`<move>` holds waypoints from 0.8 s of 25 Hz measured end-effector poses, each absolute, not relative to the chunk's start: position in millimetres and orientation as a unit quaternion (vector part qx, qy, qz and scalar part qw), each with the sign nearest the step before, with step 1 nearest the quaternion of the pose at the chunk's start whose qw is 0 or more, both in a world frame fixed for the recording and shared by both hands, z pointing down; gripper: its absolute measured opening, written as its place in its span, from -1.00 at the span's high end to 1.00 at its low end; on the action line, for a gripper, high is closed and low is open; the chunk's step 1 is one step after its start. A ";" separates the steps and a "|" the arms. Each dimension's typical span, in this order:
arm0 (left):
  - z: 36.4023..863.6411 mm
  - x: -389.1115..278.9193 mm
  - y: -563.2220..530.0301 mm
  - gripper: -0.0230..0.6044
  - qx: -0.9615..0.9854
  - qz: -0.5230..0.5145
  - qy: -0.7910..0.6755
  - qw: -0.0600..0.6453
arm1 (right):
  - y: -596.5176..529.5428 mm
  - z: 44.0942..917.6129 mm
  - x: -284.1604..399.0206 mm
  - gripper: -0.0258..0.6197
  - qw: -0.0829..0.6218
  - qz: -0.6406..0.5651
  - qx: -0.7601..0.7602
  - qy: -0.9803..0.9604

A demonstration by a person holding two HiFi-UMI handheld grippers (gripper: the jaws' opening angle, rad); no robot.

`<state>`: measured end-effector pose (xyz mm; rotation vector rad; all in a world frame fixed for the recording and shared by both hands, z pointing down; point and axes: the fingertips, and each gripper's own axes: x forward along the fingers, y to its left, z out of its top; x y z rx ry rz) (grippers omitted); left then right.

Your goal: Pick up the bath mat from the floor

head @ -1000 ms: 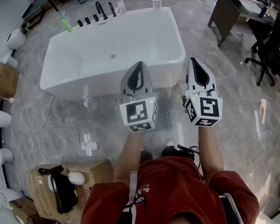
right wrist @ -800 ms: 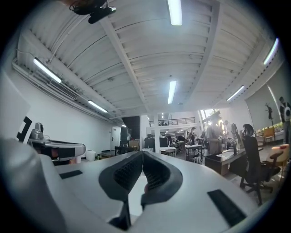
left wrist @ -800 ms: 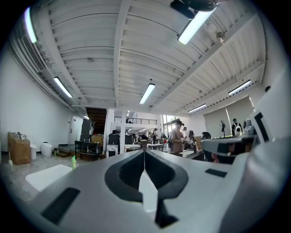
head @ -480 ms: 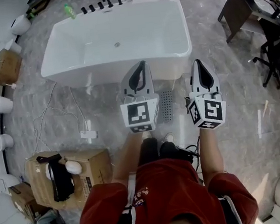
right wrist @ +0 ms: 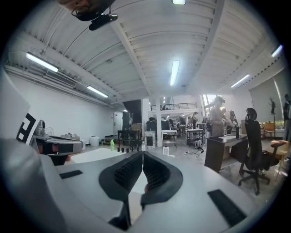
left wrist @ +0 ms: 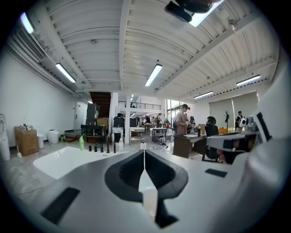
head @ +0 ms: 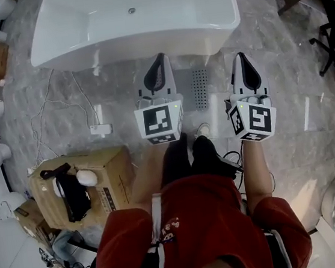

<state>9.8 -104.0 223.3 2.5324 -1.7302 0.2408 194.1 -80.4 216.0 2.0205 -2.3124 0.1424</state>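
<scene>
Heads up before you go down for it: the narrow grey perforated bath mat (head: 200, 88) lies flat on the glossy grey marbled floor (head: 290, 145), just in front of the side of the big white bathtub (head: 144, 39). From the head view it sits between your two tools. I'm fairly sure that holed strip is the mat, but it's small in the picture, so take that as my best read. Both sets of jaws are fully closed with nothing in them, the left gripper (head: 159, 58) and the right gripper (head: 240, 56) alike, and each gripper view shows the two halves meeting in a thin seam. So you'd have to open up before any grab. My guess on handling is that it's light, thin and floppy, probably rubbery. Those holes suggest the anti-slip kind that can cling to a slick floor, so expect a bit of peel resistance rather than weight. There's no raised lip, so a straight pinch from above likely skates off. I'd go for the near short end or a corner, slide one jaw low under the edge and close on it. If you take both near corners, one per tool, it shouldn't fold and dangle when it comes up.
</scene>
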 end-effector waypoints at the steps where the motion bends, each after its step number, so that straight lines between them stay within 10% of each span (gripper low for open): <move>1: 232.8 1.5 -106.7 0.87 0.820 0.080 -0.565 0.037 | -83.1 224.9 189.6 0.88 0.039 0.048 0.657 -0.751; 20: 472.9 -104.7 -132.7 0.87 0.802 0.087 -0.585 0.088 | -107.3 469.6 98.0 0.88 0.087 0.052 0.657 -0.747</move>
